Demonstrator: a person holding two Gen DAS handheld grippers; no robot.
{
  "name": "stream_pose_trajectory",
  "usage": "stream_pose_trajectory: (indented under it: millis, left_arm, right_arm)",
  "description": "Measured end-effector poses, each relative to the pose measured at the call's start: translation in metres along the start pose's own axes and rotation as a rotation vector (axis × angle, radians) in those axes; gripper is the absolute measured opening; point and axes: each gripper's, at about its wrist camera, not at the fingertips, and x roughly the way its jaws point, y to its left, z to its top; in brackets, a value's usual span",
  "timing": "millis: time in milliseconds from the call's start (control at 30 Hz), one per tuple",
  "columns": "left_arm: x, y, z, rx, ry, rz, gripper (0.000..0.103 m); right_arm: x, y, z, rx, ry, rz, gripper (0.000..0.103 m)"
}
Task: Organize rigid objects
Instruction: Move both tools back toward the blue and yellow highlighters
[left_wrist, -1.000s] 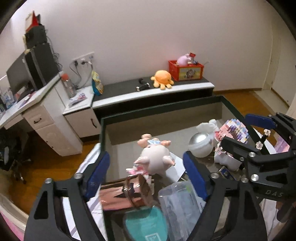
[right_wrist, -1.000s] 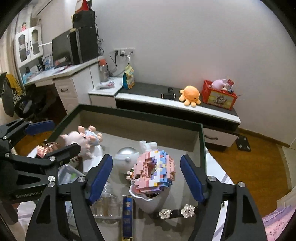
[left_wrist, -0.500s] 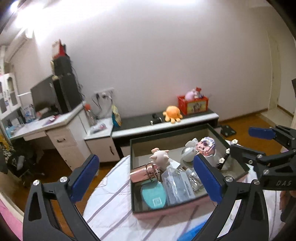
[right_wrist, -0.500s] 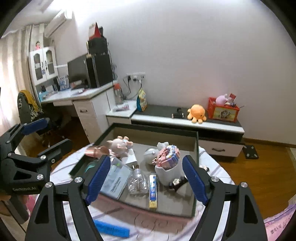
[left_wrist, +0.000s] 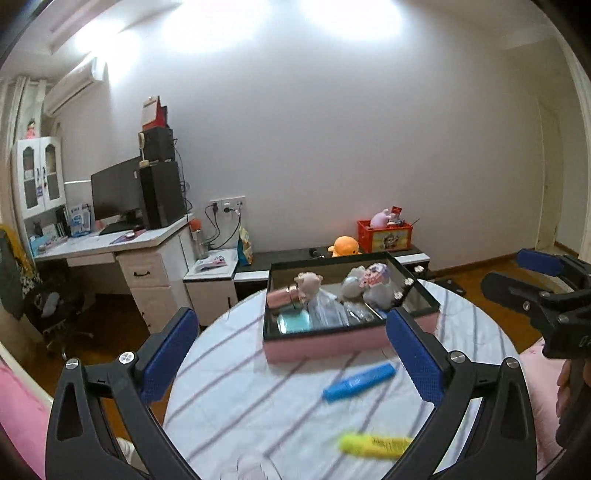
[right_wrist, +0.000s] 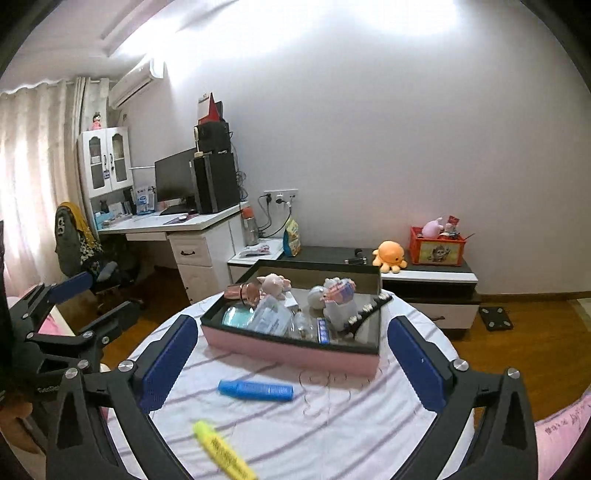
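Both my grippers, left gripper (left_wrist: 291, 350) and right gripper (right_wrist: 291, 354), have just opened wide and hold nothing above the table (right_wrist: 332, 413).

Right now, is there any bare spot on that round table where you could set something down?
Yes: the striped cloth is bare between the pink box and the blue marker, and to the right of both markers. The yellow marker takes the near left edge. The box itself is crowded with toys and bottles.
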Motion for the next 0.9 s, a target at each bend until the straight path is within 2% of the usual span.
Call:
stream_pose_trajectory:
  millis: [167, 300, 700, 833, 900]
  left_arm:
    - [-0.026, 0.004, -0.02, -0.049, 0.012, -0.017, 0.103]
    - [-0.033, 0.004, -0.026, -0.037, 0.022, -0.033, 0.103]
    - [-0.018, 0.009, -0.042, -0.03, 0.095, -0.024, 0.103]
    - [-0.01, 0.014, -0.047, -0.05, 0.126, 0.0, 0.103]
    - [-0.006, 0.016, -0.049, -0.06, 0.137, 0.007, 0.103]
  right_arm:
    - [-0.027, 0.005, -0.019, 0.012, -0.018, -0.035, 0.103]
    - [-0.039, 0.012, -0.028, 0.012, -0.019, -0.045, 0.103]
    - [-0.022, 0.024, -0.049, 0.004, 0.064, -0.033, 0.103]
    - [-0.002, 0.029, -0.062, -0.015, 0.139, -0.036, 0.103]
    - [0.021, 0.036, -0.078, -0.045, 0.222, -0.05, 0.103]
